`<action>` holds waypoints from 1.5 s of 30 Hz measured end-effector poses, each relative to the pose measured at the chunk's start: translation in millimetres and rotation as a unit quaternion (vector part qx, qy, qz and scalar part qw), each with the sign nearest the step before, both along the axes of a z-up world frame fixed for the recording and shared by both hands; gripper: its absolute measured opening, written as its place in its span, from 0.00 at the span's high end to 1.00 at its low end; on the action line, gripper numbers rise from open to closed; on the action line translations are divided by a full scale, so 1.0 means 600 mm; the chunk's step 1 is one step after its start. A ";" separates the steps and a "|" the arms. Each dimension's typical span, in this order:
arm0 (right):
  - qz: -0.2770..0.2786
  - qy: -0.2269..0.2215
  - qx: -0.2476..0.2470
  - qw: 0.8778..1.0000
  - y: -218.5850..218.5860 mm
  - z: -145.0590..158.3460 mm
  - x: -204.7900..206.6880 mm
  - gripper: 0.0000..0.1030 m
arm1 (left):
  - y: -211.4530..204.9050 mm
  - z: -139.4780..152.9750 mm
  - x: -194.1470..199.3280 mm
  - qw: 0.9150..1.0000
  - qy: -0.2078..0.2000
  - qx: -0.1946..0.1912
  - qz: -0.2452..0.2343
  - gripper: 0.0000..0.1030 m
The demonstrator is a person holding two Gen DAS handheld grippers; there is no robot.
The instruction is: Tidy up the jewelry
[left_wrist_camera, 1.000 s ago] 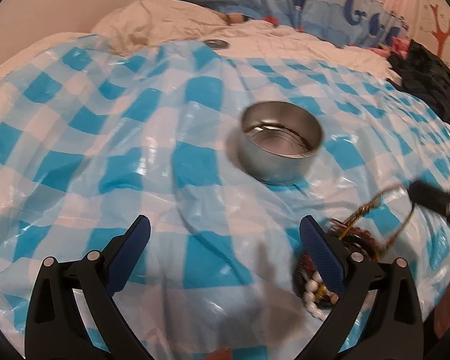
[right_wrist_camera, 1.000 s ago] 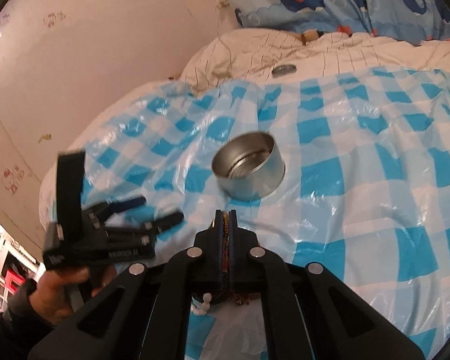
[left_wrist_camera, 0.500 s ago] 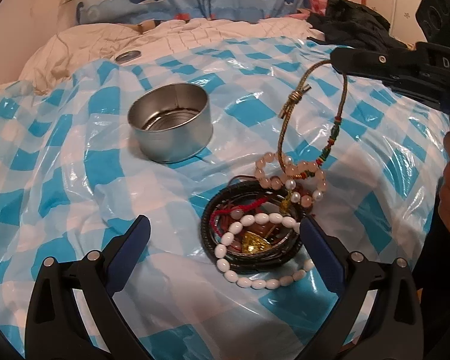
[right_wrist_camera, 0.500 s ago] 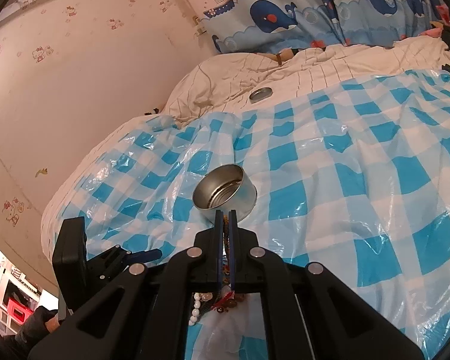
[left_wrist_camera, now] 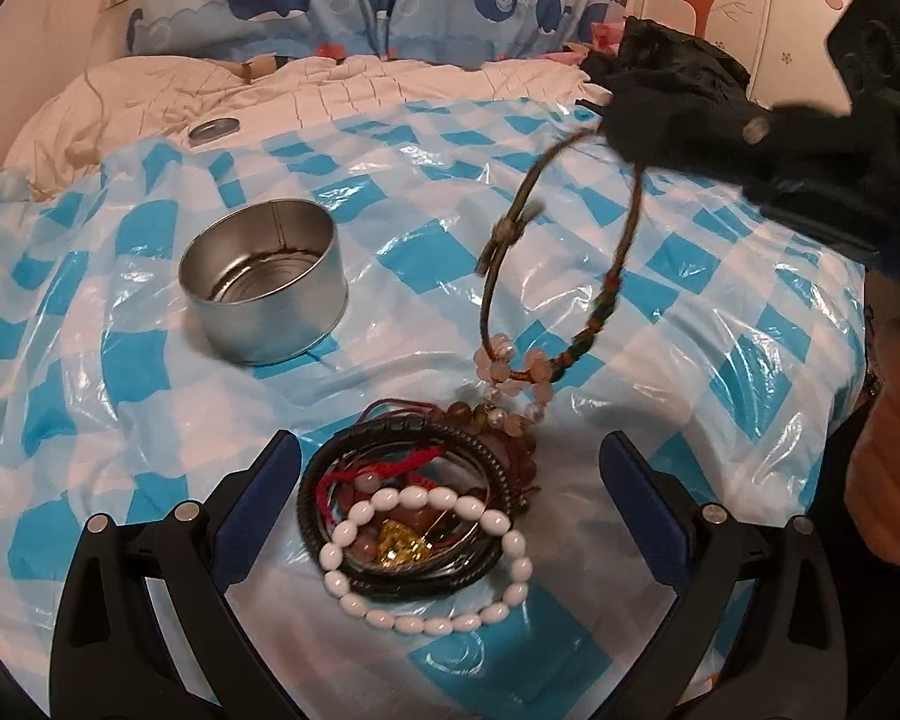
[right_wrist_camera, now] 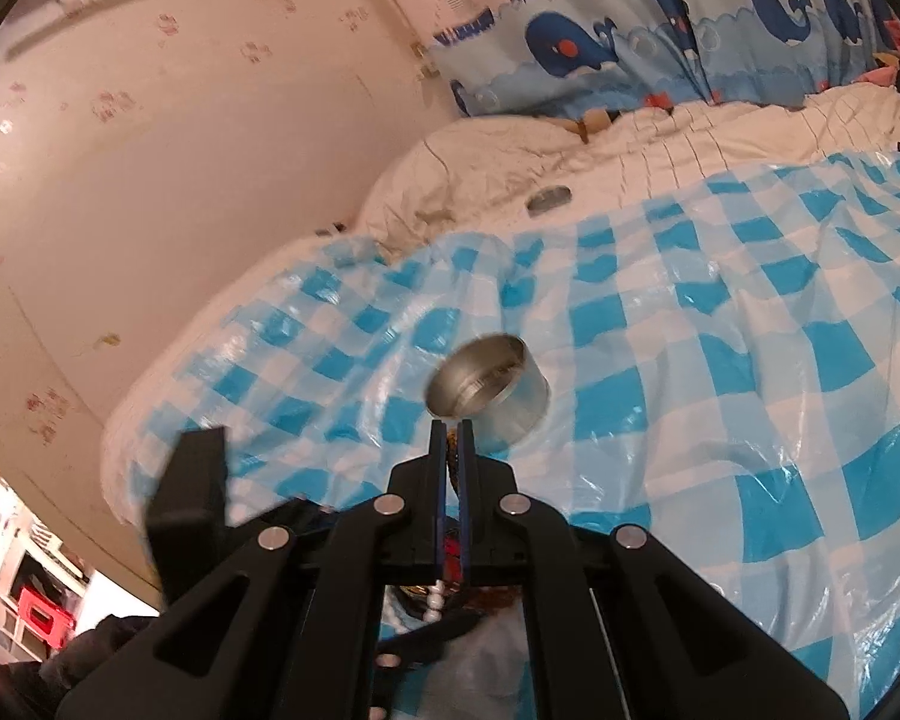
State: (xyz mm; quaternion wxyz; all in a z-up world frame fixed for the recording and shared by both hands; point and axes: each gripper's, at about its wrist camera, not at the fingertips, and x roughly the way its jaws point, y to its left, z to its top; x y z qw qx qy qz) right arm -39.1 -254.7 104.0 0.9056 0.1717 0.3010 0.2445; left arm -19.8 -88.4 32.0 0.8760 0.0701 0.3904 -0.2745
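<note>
- Hanging from the right gripper [right_wrist_camera: 453, 438], a braided cord bracelet [left_wrist_camera: 621, 252] dangles above the bed; the gripper's jaws are pressed together on the cord.
- At the loop's lower end, pale pink beads [left_wrist_camera: 513, 369] reach down toward the jewelry pile [left_wrist_camera: 417, 504], and it is unclear whether they touch it.
- The pile lies on the blue-and-white checked plastic sheet [left_wrist_camera: 120, 396]: black bangles coiled around red cord, a gold piece and brown beads, with a white bead bracelet [left_wrist_camera: 432, 606] draped over its near edge.
- The left gripper [left_wrist_camera: 450, 480] is spread wide and holds nothing; its blue-padded fingers [left_wrist_camera: 261, 489] stand on either side of the pile, not touching it.
- A round metal tin [left_wrist_camera: 264, 288] stands upright on the sheet, beyond the pile and to its left, with no jewelry visible inside.
- A small metal lid [left_wrist_camera: 213, 129] rests on the cream quilt [left_wrist_camera: 354, 90] farther back.
</note>
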 end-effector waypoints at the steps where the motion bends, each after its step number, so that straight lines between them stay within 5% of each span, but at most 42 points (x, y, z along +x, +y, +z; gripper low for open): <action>1: -0.005 -0.008 -0.014 1.000 0.001 0.003 -0.001 0.96 | -0.002 0.002 0.002 1.000 0.001 -0.002 0.001 0.07; 3: -0.039 0.018 -0.095 0.994 0.010 -0.021 0.020 0.96 | -0.005 0.004 0.004 1.000 0.002 -0.003 0.002 0.07; 6: -0.051 0.104 -0.024 0.993 -0.027 -0.073 0.049 0.96 | -0.016 -0.002 0.011 1.000 0.003 0.009 0.002 0.07; 14: -0.046 0.045 -0.037 0.997 -0.024 -0.027 0.018 0.96 | -0.058 -0.008 0.023 1.000 -0.001 0.021 -0.017 0.07; 24: -0.073 0.076 0.009 0.994 -0.093 -0.040 0.045 0.96 | -0.094 -0.021 0.055 0.998 0.038 -0.011 -0.040 0.12; 36: -0.093 0.096 -0.016 0.991 -0.102 -0.055 0.061 0.96 | -0.118 -0.019 0.079 0.996 0.064 -0.054 -0.035 0.14; 38: -0.118 0.112 -0.022 0.986 -0.116 -0.067 0.067 0.84 | -0.134 -0.026 0.081 0.996 0.068 -0.050 -0.041 0.14; 40: -0.141 0.120 -0.013 0.983 -0.136 -0.075 0.068 0.57 | -0.152 -0.034 0.080 0.996 0.071 -0.037 -0.048 0.14; 42: -0.156 0.129 0.001 0.979 -0.152 -0.083 0.071 0.56 | -0.162 -0.041 0.081 0.995 0.078 -0.034 -0.048 0.21; 45: -0.164 0.139 0.015 0.977 -0.167 -0.089 0.075 0.51 | -0.163 -0.050 0.087 0.994 0.094 -0.040 -0.042 0.45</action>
